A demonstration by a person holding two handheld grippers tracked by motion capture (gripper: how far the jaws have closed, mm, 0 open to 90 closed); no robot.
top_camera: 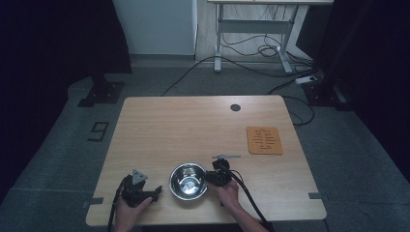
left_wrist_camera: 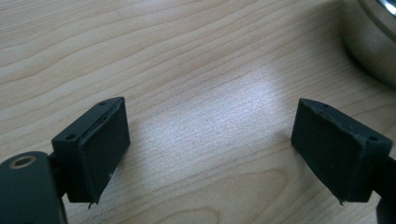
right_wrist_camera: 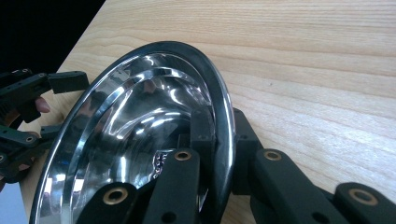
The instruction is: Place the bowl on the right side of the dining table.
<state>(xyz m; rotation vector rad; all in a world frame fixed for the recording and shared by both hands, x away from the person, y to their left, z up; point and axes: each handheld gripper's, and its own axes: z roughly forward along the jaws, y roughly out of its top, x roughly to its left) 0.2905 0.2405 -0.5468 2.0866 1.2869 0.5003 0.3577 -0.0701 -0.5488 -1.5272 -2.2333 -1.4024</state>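
At the left, near the front edge of the desk point(top_camera: 159, 125), the left hand-held gripper point(top_camera: 155, 192) is being held low by a hand point(top_camera: 129, 211), and it is being pointed toward the bowl. Its jaws are being kept wide apart, with nothing but bare wood between them, as is being shown in the left gripper view point(left_wrist_camera: 210, 149). Just beside it, in the middle, a shiny metal bowl point(top_camera: 188, 181) is being rested on the desk, close to the front edge. The bowl's rim point(right_wrist_camera: 224, 126) is being pinched on its right side by the right hand-held gripper point(top_camera: 209, 177), with one jaw being kept inside the bowl and the other outside. In the right gripper view the bowl is being shown tipped, but that camera is being turned with the hand. Farther right and farther back, well apart from the bowl, an orange mat point(top_camera: 264, 140) is being left flat on the desk.
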